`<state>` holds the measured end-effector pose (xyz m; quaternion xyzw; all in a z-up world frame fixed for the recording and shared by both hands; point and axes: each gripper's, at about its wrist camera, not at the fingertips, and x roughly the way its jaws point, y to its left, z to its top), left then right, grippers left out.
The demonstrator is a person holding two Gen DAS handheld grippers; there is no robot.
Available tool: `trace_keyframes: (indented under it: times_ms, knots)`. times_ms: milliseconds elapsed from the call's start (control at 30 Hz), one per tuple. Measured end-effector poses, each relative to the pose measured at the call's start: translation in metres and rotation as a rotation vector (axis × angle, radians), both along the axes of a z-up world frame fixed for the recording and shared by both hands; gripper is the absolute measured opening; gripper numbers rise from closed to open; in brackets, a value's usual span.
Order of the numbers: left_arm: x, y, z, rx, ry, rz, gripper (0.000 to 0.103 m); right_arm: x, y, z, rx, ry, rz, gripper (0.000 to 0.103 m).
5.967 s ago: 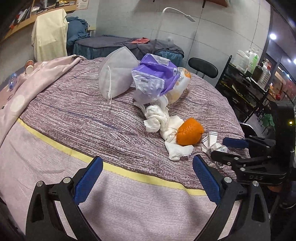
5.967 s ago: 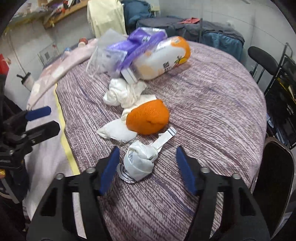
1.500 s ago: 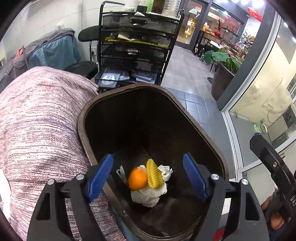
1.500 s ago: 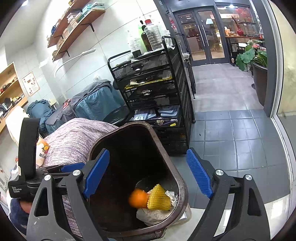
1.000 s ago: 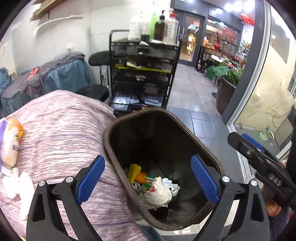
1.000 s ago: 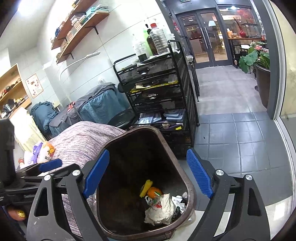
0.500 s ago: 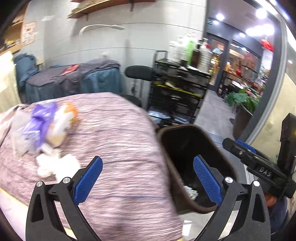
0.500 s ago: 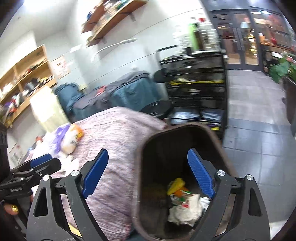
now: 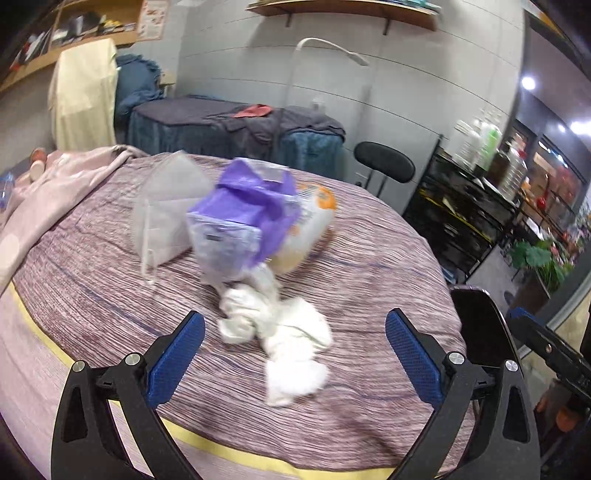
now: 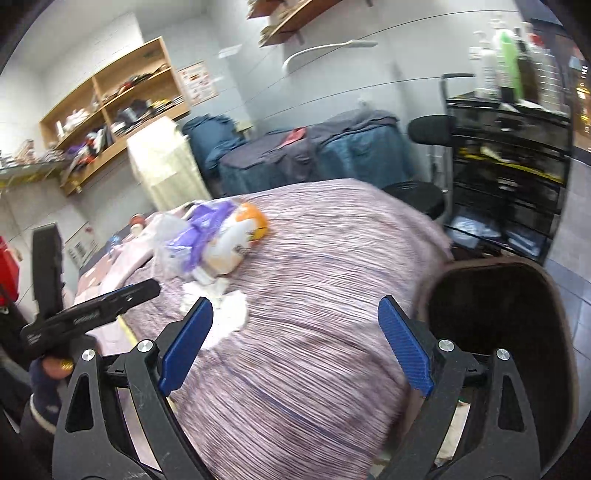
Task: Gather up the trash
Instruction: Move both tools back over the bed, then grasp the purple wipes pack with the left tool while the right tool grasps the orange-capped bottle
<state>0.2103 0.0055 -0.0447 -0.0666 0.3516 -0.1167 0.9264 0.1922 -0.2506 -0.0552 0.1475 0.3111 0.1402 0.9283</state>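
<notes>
No readable text in either view. White print on the left gripper (image 10: 146, 287) body in the right wrist view, too blurred to read. Small dark print on the white-orange bag (image 10: 236, 240), illegible. Faint label on the purple pack (image 9: 221, 236) in the left wrist view, motion-blurred. Poster (image 10: 197, 83) on the wall by the shelf and a sheet (image 9: 149, 16) pinned near the upper shelf show coloured blocks only, no legible letters or numbers.
</notes>
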Motion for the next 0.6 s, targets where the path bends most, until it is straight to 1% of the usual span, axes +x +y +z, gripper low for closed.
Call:
trace_keyframes:
  times_ms: [67, 200, 233, 367, 467, 533, 567, 600]
  knots:
    - [0.012, 0.015, -0.002, -0.025, 0.013, 0.015, 0.095, 0.011, 0.013, 0.001, 0.018, 0.011, 0.041, 0.09]
    - [0.043, 0.041, -0.007, -0.098, 0.053, 0.043, 0.09, 0.033, 0.035, -0.001, 0.053, 0.04, 0.101, 0.09]
    - [0.051, 0.044, -0.008, -0.116, 0.063, 0.049, 0.087, 0.038, 0.041, -0.002, 0.058, 0.044, 0.111, 0.09]
    - [0.08, 0.061, -0.017, -0.193, 0.109, 0.068, 0.084, 0.06, 0.062, -0.006, 0.096, 0.072, 0.159, 0.09]
    - [0.095, 0.065, -0.019, -0.23, 0.121, 0.065, 0.083, 0.078, 0.076, -0.008, 0.11, 0.09, 0.175, 0.09]
    - [0.103, 0.064, -0.021, -0.257, 0.131, 0.046, 0.075, 0.09, 0.086, -0.011, 0.112, 0.101, 0.18, 0.09]
    - [0.105, 0.063, -0.022, -0.267, 0.135, 0.036, 0.073, 0.096, 0.088, -0.012, 0.115, 0.108, 0.182, 0.09]
    - [0.109, 0.062, -0.023, -0.276, 0.141, 0.026, 0.067, 0.102, 0.091, -0.014, 0.121, 0.117, 0.185, 0.09]
